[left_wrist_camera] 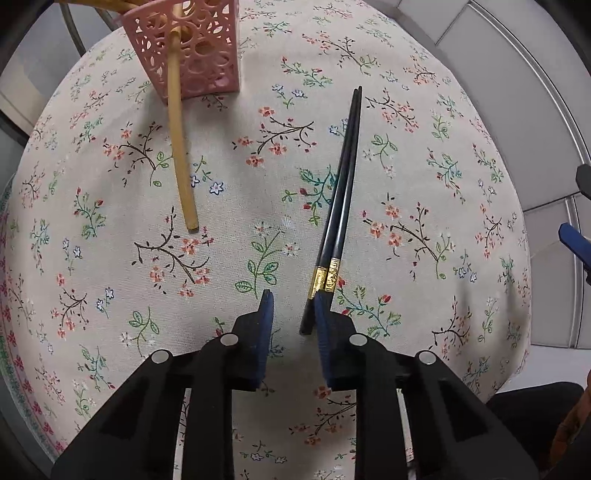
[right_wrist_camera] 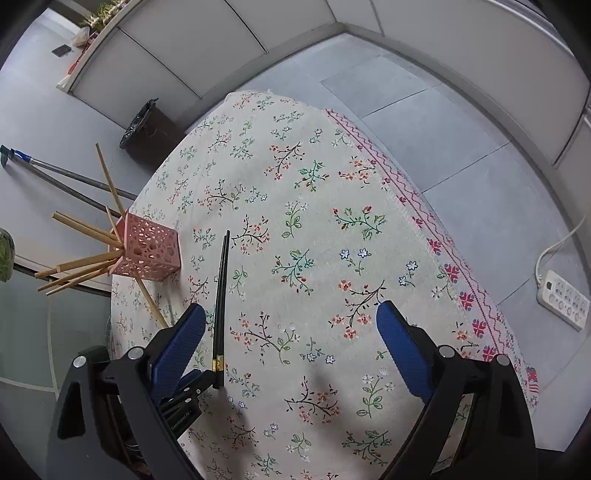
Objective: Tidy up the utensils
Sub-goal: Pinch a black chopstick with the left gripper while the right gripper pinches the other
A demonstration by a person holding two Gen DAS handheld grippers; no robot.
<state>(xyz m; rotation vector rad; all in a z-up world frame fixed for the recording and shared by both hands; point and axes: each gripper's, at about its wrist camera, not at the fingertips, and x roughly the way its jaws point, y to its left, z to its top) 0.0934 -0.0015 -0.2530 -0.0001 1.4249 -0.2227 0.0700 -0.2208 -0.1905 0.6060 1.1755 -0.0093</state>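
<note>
Wooden chopsticks [left_wrist_camera: 96, 4] in holder cut off above.

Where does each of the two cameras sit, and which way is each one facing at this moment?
Left wrist: on the left gripper, looking steeply down along its blue fingers at the black chopsticks, whose end lies between the narrow-set jaws.
Right wrist: on the right gripper, tilted down across the tablecloth toward floor and wall; its fingers stand wide open and empty.
Shared: the chopsticks, the pink holder and the floral cloth; each view also catches the other gripper.
</note>
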